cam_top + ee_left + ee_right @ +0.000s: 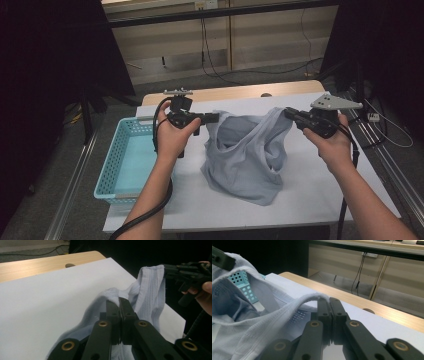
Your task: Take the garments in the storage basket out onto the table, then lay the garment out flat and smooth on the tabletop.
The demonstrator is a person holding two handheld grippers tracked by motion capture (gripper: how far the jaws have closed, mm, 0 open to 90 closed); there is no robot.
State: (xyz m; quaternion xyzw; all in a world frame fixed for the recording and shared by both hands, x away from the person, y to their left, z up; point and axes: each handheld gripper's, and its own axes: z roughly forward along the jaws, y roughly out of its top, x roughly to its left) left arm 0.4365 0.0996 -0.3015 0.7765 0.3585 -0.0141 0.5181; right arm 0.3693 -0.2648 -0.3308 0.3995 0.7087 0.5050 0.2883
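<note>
1. garment count: one pale grey mesh shirt [247, 155], lifted at two points, its lower part bunched on the white worktop [310, 195] near the middle.
2. tools: two. left tool [214, 118] sits at about 10 o'clock from the shirt's middle, right tool [288, 114] at about 2 o'clock.
3. left tool's jaws are pressed together on an edge of the shirt [147, 292]; in the left gripper view the cloth folds over the jaw tips.
4. right tool's jaws are likewise clamped on a shirt [249, 327] edge, a rolled hem draped over the tips.
5. hands: two, one left hand [172, 135] and one right hand [332, 142], each holding a tool.
6. baskets: one light blue perforated basket [112, 165] at 9 o'clock of the shirt, at the worktop's left edge.
</note>
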